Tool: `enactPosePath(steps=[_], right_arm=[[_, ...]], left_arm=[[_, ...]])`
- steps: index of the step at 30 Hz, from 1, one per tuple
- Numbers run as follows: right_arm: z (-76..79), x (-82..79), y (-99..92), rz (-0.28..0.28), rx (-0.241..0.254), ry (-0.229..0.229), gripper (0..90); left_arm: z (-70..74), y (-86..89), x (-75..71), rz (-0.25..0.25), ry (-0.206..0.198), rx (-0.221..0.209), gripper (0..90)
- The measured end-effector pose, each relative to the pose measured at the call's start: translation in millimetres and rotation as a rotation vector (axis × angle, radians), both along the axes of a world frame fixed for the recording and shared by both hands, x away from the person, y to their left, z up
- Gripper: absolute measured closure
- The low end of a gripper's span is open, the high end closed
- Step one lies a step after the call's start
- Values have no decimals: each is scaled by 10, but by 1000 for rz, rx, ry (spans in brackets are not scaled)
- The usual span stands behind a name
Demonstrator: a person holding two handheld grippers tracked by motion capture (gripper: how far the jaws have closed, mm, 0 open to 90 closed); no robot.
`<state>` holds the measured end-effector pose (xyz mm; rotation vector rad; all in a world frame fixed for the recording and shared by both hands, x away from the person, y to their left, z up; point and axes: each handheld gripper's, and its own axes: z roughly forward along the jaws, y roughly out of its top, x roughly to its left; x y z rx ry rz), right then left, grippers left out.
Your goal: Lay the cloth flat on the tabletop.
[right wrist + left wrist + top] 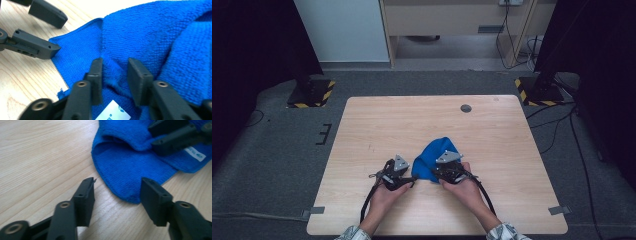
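**Blue microfibre cloth, both grippers at its near edge**

Cloth (435, 159) lies crumpled on the wooden table (432, 120), nearer the person's side, just right of centre. Looks like terry/microfibre w/ a stitched hem and a small white care label (113, 113) near the right gripper.

Left gripper (117, 192): jaws spread wide, nothing between them yet; a rounded corner of the cloth sits just ahead, close to the inner face of one jaw. Low to the table.

Right gripper (114, 77): jaws sit over a raised fold of the cloth, part-closed w/ a gap between them. Fabric bunches into the gap, but can't tell if it's really pinched or just straddled.

Handling, my read: light, soft, fully limp, so it'll drape and sag from any hold, no stiffness to push against. Pile is grippy, unlikely to slip once clamped. Not fragile. Best hold = hemmed edge or corner, since it's thicker and easier to catch in one layer. Mid-cloth grabs risk taking two layers. Flat corner on wood needs jaws low & scooping under
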<state>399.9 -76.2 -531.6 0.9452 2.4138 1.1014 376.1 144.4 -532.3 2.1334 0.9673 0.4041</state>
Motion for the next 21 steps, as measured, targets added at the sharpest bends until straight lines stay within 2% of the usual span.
enactPosePath(steps=[7, 16, 21], right_arm=[[28, 11, -42, -15, 20, 7, 809], [139, -3, -55, -20, 52, -14, 835], [207, -3, -82, -27, 69, -29, 845]], left_arm=[[-1, -8, -11, -37, -1, -16, 628], [-1, 2, -3, -73, 16, -39, 801], [3, 6, 0, -81, 32, -50, 856]])
